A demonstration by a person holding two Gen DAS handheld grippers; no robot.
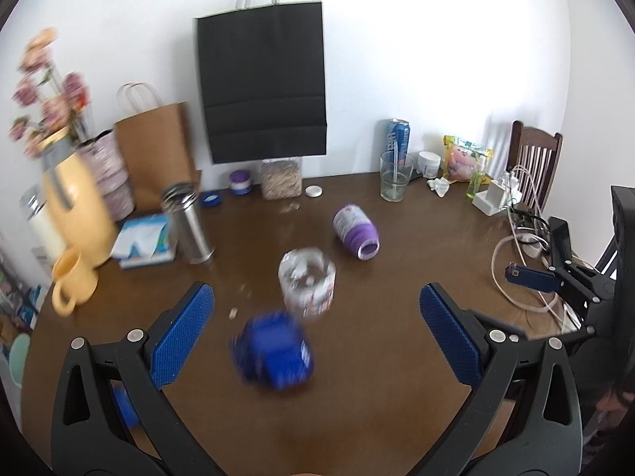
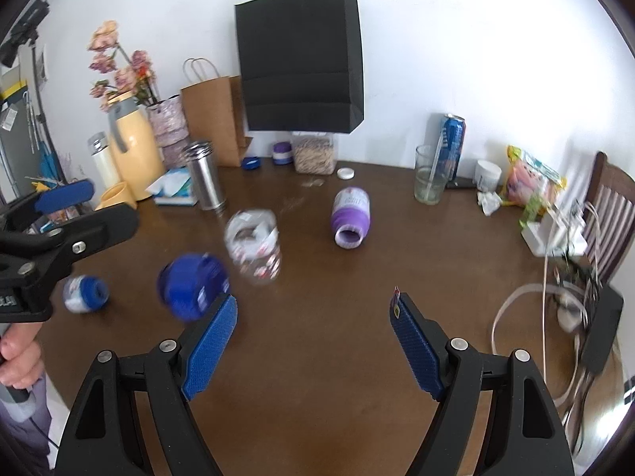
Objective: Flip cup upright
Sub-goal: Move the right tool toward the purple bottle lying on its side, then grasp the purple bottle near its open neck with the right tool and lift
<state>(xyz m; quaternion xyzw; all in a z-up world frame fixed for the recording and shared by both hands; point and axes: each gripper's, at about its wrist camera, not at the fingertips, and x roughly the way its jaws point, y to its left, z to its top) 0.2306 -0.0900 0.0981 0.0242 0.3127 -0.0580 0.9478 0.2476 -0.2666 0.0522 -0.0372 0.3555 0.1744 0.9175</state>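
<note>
Purple cup lies tipped beyond the clear jar; both my grippers' fingers are spread, empty. Reaching carelessly, I risk toppling that jar.

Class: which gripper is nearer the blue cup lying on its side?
Left. The left gripper has the blue cup between its open fingers; the right gripper sits off to the cup's right.

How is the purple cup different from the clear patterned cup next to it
The purple cup lies on its side, its mouth facing the camera; the clear patterned cup stands upright. The purple cup is opaque with a white band; the clear cup is see-through. Both rest on the brown table, untouched by either claw.
</note>
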